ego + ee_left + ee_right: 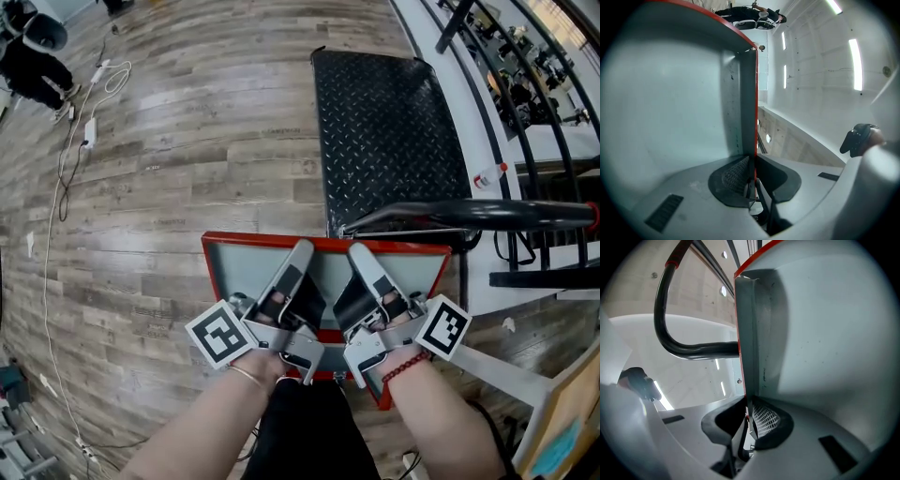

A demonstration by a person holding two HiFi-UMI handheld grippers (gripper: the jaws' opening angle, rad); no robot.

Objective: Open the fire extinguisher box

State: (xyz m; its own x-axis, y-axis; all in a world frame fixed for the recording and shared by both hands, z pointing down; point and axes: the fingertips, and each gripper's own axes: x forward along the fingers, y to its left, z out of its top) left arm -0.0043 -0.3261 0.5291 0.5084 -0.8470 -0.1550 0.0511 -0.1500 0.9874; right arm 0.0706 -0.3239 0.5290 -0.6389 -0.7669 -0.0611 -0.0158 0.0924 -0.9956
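Observation:
The fire extinguisher box's lid (pixel 239 267) is a panel with a red rim and a grey inner face, lying just in front of me in the head view. Both grippers grip its near edge side by side. My left gripper (pixel 300 253) is shut on the lid's folded edge (pixel 747 103), with the thin red rim pinched between its pads (pixel 733 171). My right gripper (pixel 363 255) is shut on the same edge (pixel 750 333), and its mesh pad (pixel 765 418) presses on the grey side. The box's inside is hidden by the lid and my arms.
A black diamond-plate cart (pixel 389 131) stands right behind the lid, its dark handle bar (pixel 469 214) just past my right gripper. A black railing (pixel 534 84) and a white ledge run along the right. Cables (pixel 75 141) and a person (pixel 33 56) are at the far left on the wooden floor.

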